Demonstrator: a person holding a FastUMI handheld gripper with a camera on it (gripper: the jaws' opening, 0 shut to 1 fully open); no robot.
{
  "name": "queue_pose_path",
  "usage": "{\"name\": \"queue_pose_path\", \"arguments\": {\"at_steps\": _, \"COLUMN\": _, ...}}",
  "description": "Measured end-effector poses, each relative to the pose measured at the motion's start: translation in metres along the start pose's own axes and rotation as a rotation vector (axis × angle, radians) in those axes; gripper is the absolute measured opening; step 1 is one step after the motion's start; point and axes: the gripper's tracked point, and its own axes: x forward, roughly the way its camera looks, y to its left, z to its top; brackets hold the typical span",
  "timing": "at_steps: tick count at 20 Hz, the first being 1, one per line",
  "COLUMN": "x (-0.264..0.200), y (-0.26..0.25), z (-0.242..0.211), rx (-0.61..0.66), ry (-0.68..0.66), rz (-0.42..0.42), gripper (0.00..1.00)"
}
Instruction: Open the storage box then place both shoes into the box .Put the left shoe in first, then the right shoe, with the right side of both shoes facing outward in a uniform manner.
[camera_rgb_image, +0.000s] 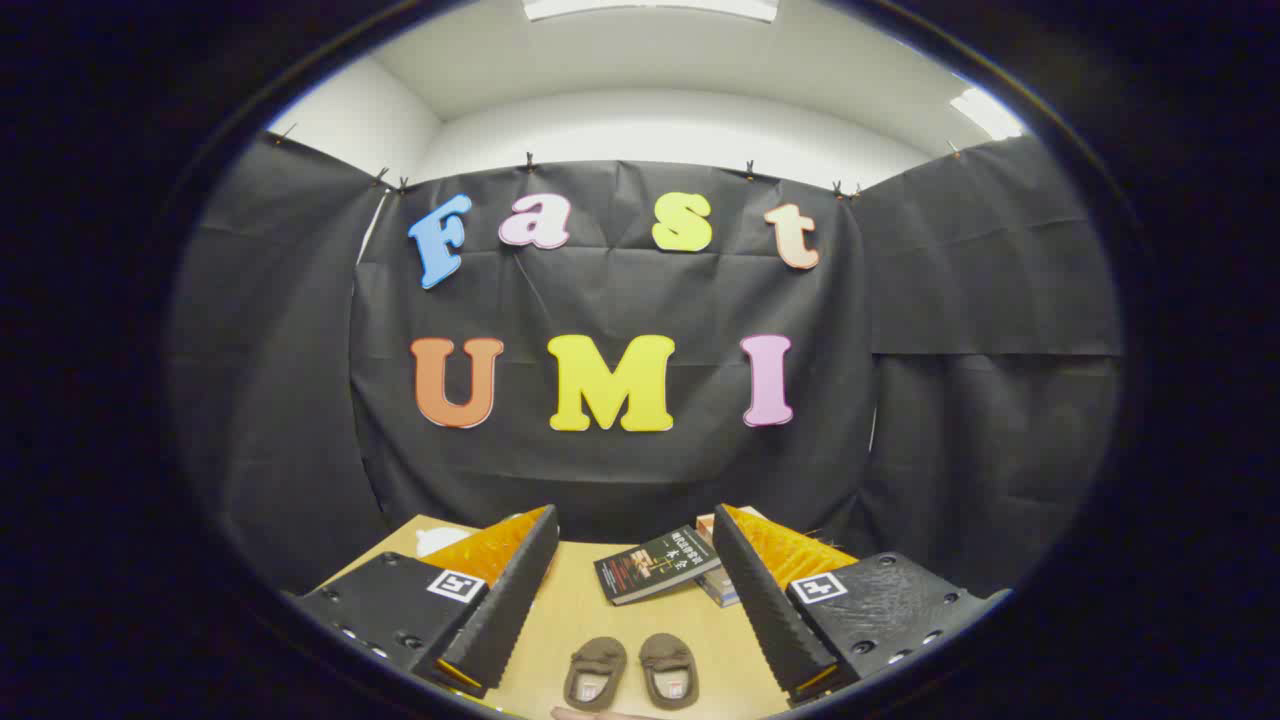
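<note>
Fingers (520, 590) of the hand-held gripper (635, 600) stand wide apart, holding nothing and touching nothing, raised above the bench (580, 620). Between them, lower down on the light wooden bench, lie two small brown shoes (630, 672), side by side and nearly touching, openings up, each showing a pale insole with a small label. Beyond the shoes, near the right finger, a dark-covered book (655, 565) lies flat and tilted, its far corner against a small stack of other books (718, 583) partly hidden by that finger. A white object (440, 540) rests behind the left finger.
</note>
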Motion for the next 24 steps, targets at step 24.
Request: {"name": "queue_pose_path", "arguments": {"at_steps": 24, "x": 0.093, "y": 0.071, "z": -0.150, "rx": 0.000, "ry": 0.306, "rz": 0.191, "gripper": 0.95}}
